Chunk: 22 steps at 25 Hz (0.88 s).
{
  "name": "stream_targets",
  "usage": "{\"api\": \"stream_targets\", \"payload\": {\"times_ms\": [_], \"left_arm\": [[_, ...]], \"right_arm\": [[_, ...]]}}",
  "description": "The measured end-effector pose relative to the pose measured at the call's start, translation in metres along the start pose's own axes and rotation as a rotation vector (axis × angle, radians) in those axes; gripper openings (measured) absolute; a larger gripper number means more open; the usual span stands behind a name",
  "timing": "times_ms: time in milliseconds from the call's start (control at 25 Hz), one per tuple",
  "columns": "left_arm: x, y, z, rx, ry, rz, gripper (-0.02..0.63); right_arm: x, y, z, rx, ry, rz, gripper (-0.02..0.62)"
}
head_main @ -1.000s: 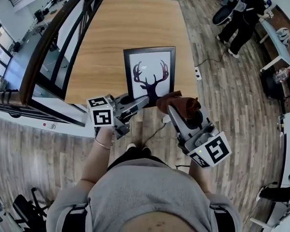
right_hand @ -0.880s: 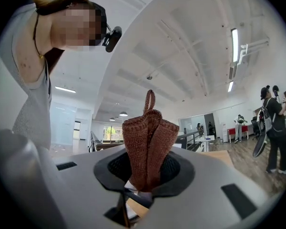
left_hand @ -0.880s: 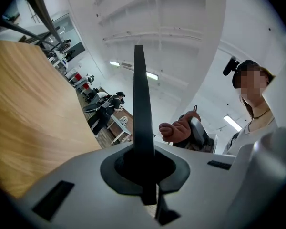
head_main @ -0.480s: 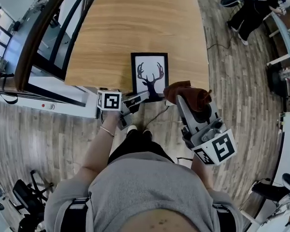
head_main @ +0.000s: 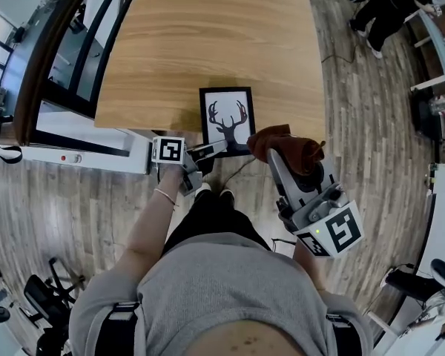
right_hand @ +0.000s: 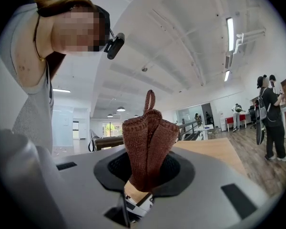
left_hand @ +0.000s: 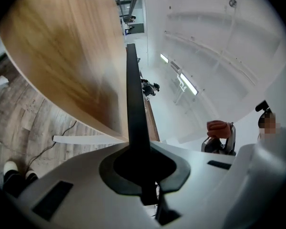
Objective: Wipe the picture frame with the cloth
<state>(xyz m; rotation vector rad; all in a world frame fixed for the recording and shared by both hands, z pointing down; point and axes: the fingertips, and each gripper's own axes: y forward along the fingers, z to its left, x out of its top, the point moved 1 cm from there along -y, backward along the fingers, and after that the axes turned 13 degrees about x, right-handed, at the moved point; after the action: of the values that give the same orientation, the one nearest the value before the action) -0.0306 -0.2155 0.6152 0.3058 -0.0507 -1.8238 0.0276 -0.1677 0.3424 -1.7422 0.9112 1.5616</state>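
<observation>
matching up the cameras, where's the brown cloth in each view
Head view: cloth just right of centre.
Left gripper view: cloth small, at the right.
Right gripper view: cloth dead centre, between the jaws.
Shared landmark: wooden table.

A grey sleeveless top (head_main: 208, 288), black shoulder straps (head_main: 119, 319), a thin bracelet (head_main: 162, 196). The left tool (head_main: 219, 147) and right tool (head_main: 273, 150) are grey, with white marker cubes (head_main: 168, 150).

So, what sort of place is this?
Probably a large open-plan office or work hall. A long wooden table stands on a plank floor beside a dark railing, people stand near a white desk, and strip lights hang overhead.
</observation>
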Motion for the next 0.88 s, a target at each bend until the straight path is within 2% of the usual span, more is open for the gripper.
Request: {"api": "stream_targets", "payload": {"times_ms": [80, 120, 400, 880], "left_arm": [[0.0, 0.001, -0.003, -0.073, -0.065, -0.004, 0.018], [0.0, 0.002, 0.0, -0.084, -0.08, -0.006, 0.018], [0.016, 0.009, 0.022, -0.075, -0.098, 0.03, 0.018], [0.021, 0.012, 0.04, -0.1, -0.139, 0.028, 0.018]], "right_arm": [[-0.004, 0.003, 0.001, -0.001, 0.009, 0.001, 0.097], [-0.006, 0.004, 0.001, -0.002, 0.014, 0.004, 0.097], [-0.018, 0.013, -0.014, -0.014, 0.044, 0.034, 0.097], [-0.036, 0.016, -0.018, -0.023, 0.073, 0.073, 0.097]]}}
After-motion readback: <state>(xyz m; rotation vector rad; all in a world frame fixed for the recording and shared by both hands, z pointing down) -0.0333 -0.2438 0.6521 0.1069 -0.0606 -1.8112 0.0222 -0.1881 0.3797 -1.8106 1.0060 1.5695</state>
